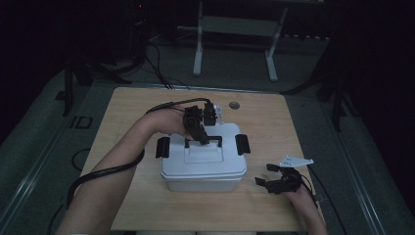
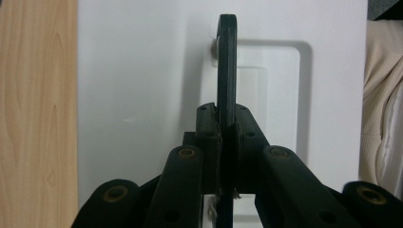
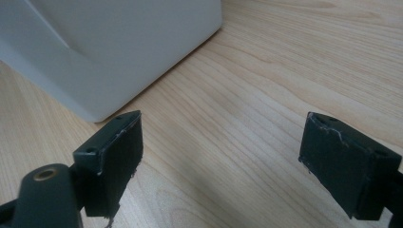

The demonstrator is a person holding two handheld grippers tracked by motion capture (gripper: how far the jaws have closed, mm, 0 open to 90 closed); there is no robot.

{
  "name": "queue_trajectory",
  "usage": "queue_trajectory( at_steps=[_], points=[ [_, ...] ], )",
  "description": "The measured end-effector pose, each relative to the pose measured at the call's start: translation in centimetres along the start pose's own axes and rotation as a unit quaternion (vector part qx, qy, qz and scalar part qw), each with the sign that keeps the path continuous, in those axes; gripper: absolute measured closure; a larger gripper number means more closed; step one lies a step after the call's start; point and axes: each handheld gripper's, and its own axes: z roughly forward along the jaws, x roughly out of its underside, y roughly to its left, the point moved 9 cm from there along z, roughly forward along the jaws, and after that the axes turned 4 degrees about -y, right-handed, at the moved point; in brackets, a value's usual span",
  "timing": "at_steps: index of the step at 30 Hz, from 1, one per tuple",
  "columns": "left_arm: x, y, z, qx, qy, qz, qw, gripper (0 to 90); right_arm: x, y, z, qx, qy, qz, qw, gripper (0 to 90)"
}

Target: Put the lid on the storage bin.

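Dim room, light wooden table (image 1: 127, 112), metal frame legs behind. Left gripper (image 1: 198, 128) reaches over a white lidded storage box (image 1: 203, 171) at table centre, jaws clamped tight on the lid's black carry handle (image 2: 226, 71), which stands upright. Black side latches (image 1: 162, 147) appear flipped outward. Looks like the lift step: next, probably a straight pull up. Right gripper (image 1: 273, 177) rests beside the box on the table, jaws spread wide, empty.
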Motion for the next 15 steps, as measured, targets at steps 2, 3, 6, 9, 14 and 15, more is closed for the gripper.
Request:
queue_trajectory(
  at_steps=[2, 3, 6, 9, 14, 15],
  points=[
    [0.16, -0.05, 0.18, 0.003, 0.001, 0.001, 1.0, 83.6, 0.08, -0.1, 0.11, 0.001, 0.002, 0.0, 1.0, 14.1],
    [0.24, -0.07, 0.21, 0.004, -0.001, 0.0, 1.0, 83.6, 0.14, -0.11, 0.15, 0.002, 0.004, 0.001, 1.0, 14.2],
    [0.49, -0.13, 0.33, 0.012, -0.005, -0.004, 0.9999, 83.5, 0.21, -0.12, 0.39, 0.002, 0.008, -0.001, 1.0, 14.2],
    [0.47, -0.25, 0.55, 0.01, -0.002, 0.0, 0.9999, 83.5, 0.23, 0.02, 0.61, 0.001, 0.012, -0.004, 0.9999, 14.2],
    [0.42, 0.14, 0.59, 0.006, -0.001, -0.002, 1.0, 83.0, 0.12, 0.0, 0.58, 0.002, 0.009, 0.0, 1.0, 14.2],
    [0.42, 0.14, 0.6, 0.007, 0.0, -0.004, 1.0, 82.9, 0.11, 0.01, 0.54, 0.002, 0.009, 0.0, 1.0, 14.2]
  ],
)
